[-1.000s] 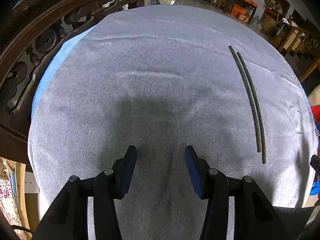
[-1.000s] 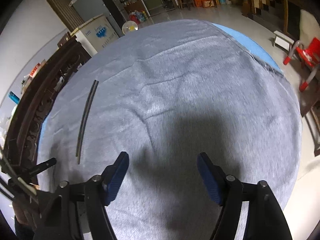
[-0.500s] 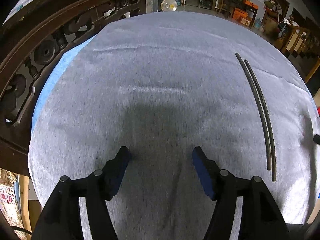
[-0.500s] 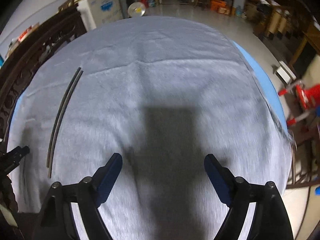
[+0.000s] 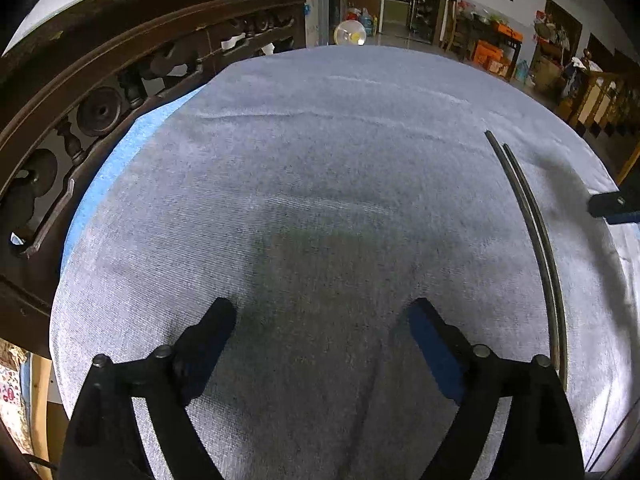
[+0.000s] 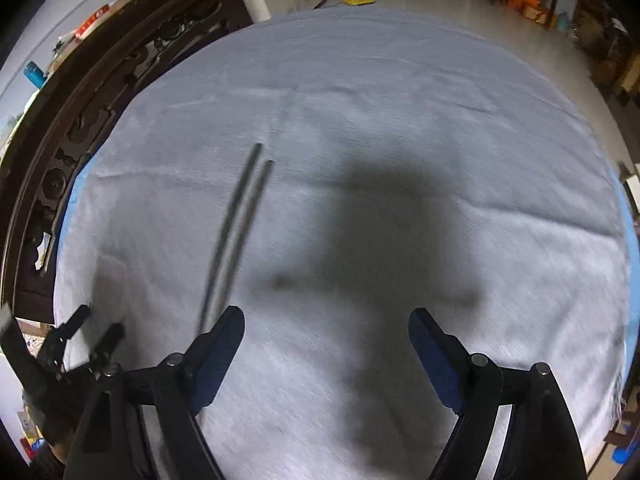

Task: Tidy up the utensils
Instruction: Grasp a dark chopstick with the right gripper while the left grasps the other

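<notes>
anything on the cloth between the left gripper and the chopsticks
Nothing: in the left wrist view only bare grey cloth lies between the open left gripper and the chopsticks off to its right.

Each tool (image 5: 322, 312) is black, with blue-padded fingers (image 6: 434, 350) and round silver pivot screws.

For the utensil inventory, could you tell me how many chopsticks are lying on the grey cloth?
2. The chopsticks lie side by side on the grey cloth, one just right of the other, their near ends hidden behind the right gripper's left finger.
</notes>
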`<state>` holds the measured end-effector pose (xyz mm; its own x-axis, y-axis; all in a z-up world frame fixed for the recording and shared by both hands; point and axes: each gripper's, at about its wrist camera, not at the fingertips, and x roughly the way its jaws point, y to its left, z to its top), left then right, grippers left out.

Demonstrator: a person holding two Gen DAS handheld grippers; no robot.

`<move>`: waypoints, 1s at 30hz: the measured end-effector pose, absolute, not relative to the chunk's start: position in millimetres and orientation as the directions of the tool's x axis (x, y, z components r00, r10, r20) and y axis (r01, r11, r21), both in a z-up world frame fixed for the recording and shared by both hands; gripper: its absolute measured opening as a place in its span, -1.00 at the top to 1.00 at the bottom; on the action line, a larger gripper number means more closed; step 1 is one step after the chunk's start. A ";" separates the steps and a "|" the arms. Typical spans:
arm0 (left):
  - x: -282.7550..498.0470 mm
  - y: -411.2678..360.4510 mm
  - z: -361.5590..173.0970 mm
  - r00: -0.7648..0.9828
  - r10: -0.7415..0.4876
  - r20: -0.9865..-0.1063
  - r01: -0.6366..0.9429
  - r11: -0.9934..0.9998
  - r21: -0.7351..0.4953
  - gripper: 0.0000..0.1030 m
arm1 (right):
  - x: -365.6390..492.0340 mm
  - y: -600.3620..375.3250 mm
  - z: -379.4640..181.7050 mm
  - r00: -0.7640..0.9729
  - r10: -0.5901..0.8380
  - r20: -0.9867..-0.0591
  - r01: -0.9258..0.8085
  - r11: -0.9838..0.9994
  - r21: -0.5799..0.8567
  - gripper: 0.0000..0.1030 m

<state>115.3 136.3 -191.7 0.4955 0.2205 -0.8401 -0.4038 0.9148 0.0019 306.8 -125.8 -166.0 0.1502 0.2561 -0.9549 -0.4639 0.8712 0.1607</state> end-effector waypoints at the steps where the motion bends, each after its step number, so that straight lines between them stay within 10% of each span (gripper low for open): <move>1: 115.7 136.0 -191.6 0.495 0.222 -0.840 -0.404 0.915 0.004 -0.75 | 309.8 -118.2 -167.5 0.137 0.262 -0.955 -0.468 0.867 0.171 -0.66; 16: 122.6 139.2 -188.2 0.461 0.200 -0.865 -0.396 0.918 0.001 -0.75 | 315.3 -55.4 -193.9 0.105 0.095 -0.990 -0.497 0.867 0.030 -0.23; 21: 136.8 135.5 -182.9 0.457 0.177 -0.872 -0.354 0.935 0.004 -0.75 | 314.1 -64.9 -191.0 0.107 0.069 -0.992 -0.529 0.848 0.002 0.72; 30: 211.5 115.0 -159.5 0.431 -0.008 -0.902 -0.183 0.978 -0.097 -0.75 | 334.0 -114.0 -191.3 0.028 0.083 -0.996 -0.479 0.876 0.060 0.83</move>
<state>211.4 115.0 -159.5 0.4313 -0.0085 -0.9022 -0.1828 0.9784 -0.0966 334.0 -114.0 -191.2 0.0281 0.0833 -0.9961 -0.4791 0.8757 0.0597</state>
